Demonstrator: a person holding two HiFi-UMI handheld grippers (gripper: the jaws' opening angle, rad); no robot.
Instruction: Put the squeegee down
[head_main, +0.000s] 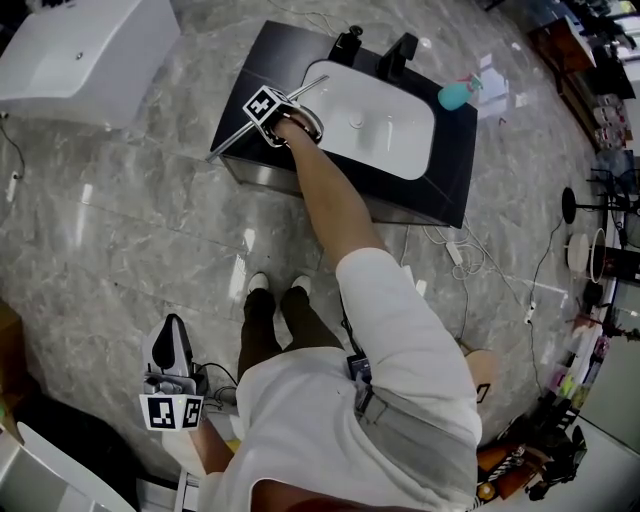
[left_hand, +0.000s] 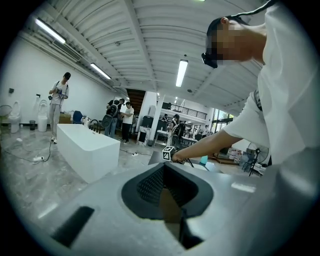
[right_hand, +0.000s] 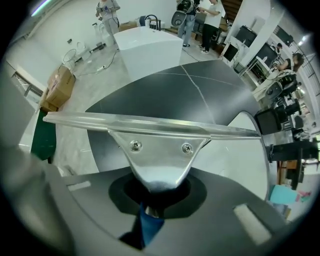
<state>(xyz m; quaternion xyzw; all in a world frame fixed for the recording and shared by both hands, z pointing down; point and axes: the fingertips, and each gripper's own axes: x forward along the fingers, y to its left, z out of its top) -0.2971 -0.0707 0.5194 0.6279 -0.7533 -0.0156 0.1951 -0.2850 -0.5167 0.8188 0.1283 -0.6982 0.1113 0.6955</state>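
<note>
Squeegee, silver metal blade on blue handle (head_main: 232, 143), being held by right gripper (head_main: 285, 112) over black vanity counter (head_main: 265, 55), left of white basin (head_main: 385, 125). Left gripper (head_main: 172, 385) hanging near-left above grey marble floor (head_main: 120, 220).
Left gripper view: jaws pressing together, gripping nothing.
Right gripper view: jaws clamping squeegee handle, blade stretching across counter.
</note>
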